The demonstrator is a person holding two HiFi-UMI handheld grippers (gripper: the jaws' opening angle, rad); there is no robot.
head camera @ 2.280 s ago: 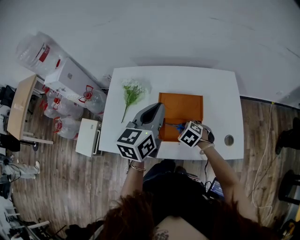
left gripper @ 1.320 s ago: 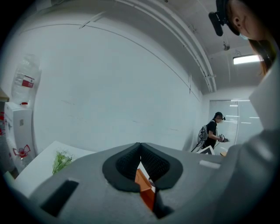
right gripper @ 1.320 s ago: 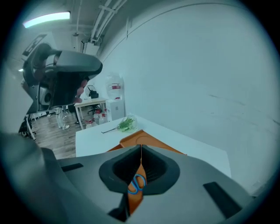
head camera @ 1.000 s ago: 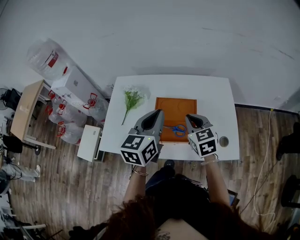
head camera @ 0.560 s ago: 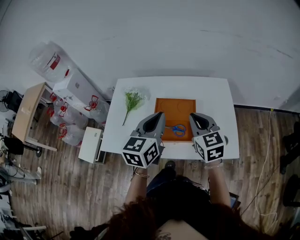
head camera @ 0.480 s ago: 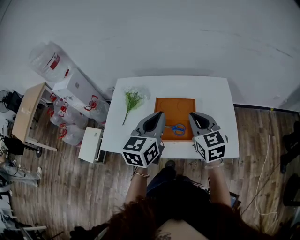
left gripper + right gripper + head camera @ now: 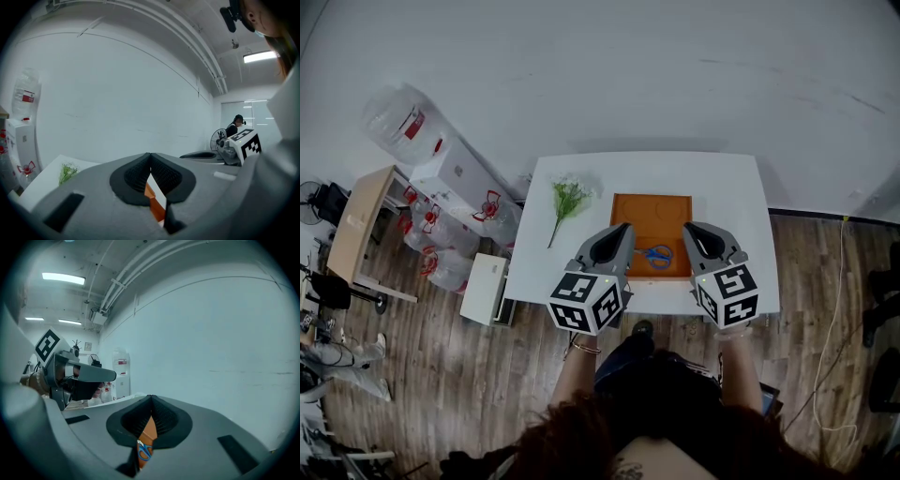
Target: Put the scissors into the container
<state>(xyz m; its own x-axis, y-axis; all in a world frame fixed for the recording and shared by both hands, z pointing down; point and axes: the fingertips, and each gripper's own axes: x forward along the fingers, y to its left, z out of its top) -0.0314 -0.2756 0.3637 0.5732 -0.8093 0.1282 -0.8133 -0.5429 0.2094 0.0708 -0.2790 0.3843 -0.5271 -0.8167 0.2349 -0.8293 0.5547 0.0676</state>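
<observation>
Both grippers are held over the near edge of the white table [image 7: 727,187], the left gripper [image 7: 620,231] on one side of the orange container [image 7: 652,200] and the right gripper [image 7: 695,230] on the other; each has its jaws together, tips meeting, with nothing between them; in the left gripper view the dark ribbed pads [image 7: 137,174] close to a point, and only a sliver of the container shows through the gap below them; in the right gripper view the pads [image 7: 164,417] meet the same way, and the container and the scissors [image 7: 144,452] are seen beyond them, untouched.

Blue-handled scissors lie flat inside the container, near its front edge and toward its right side; from the head view they sit between the two grippers, apart from both; a bunch of green stems with small white flowers [image 7: 569,197] lies on the table left of the container, well clear of it; beside the table on the wooden floor [image 7: 441,375] stand white boxes [image 7: 455,173] and large clear water bottles [image 7: 398,117].
</observation>
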